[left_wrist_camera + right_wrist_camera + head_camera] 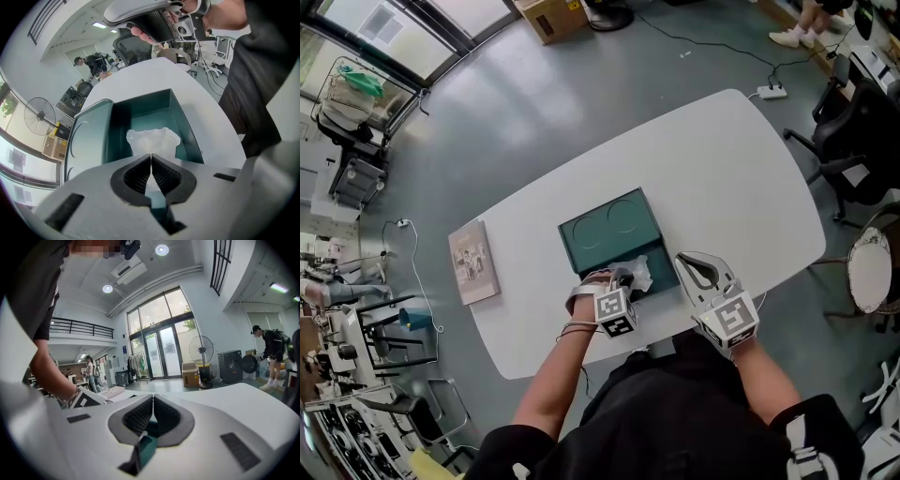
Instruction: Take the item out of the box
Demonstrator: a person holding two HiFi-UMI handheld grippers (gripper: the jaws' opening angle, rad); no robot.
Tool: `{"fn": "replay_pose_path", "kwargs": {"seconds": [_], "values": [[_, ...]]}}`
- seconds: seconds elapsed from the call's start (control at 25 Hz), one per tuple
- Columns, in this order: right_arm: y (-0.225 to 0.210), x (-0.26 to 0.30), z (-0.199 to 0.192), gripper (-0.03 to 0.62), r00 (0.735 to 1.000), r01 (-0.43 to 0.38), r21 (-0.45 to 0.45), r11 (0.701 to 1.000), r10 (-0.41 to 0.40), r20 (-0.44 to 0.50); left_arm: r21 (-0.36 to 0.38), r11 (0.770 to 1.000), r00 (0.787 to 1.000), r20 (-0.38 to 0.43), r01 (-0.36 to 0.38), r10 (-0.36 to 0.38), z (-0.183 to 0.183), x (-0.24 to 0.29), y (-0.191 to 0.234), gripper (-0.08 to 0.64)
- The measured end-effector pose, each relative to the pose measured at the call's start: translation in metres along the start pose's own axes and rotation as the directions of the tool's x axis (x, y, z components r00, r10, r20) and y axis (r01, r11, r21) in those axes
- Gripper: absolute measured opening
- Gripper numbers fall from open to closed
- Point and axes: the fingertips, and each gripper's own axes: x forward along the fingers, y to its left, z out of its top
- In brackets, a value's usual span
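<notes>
My left forearm reaches forward and holds the left gripper (pixel 623 279) (pixel 151 154) nose-down over the near end of the box (pixel 661 251) (pixel 188 129). Its fingers are pressed together, and a fold of the white wrapped item (pixel 639 274) (pixel 153 139) is pinched between the pads. The rest of the item bunches up just beyond the fingertips, inside the open tray. It is a crumpled lump, and I cannot tell its long axis. The box's length runs straight ahead of these fingers, with the lid (pixel 605 225) (pixel 86 136) lying to their left. My right arm holds the right gripper (pixel 686 261) (pixel 152 397) just beside the box over the table (pixel 722 169), its fingers closed with nothing between them.
</notes>
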Motion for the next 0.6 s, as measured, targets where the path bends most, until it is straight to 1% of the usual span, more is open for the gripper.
{"fn": "replay_pose_path", "kwargs": {"seconds": [0.28, 0.4, 0.48, 0.6], "values": [[0.005, 0.0, 0.001, 0.009, 1.0, 0.003, -0.008, 1.0, -0.003, -0.002, -0.038, 0.997, 0.997, 0.055, -0.06, 0.062, 0.007, -0.018, 0.007, 0.012], [0.01, 0.0, 0.005, 0.009, 1.0, 0.006, -0.022, 1.0, -0.006, 0.006, -0.066, 0.994, 0.993, 0.079, -0.084, 0.09, 0.011, -0.03, 0.008, 0.012], [0.013, 0.001, 0.008, 0.009, 1.0, 0.009, -0.031, 0.999, -0.009, 0.012, -0.091, 0.99, 0.987, 0.104, -0.111, 0.121, 0.014, -0.04, 0.011, 0.012], [0.018, 0.002, 0.013, 0.009, 1.0, 0.017, -0.04, 0.999, -0.016, 0.016, -0.137, 0.978, 0.973, 0.151, -0.157, 0.177, 0.02, -0.059, 0.016, 0.012]]}}
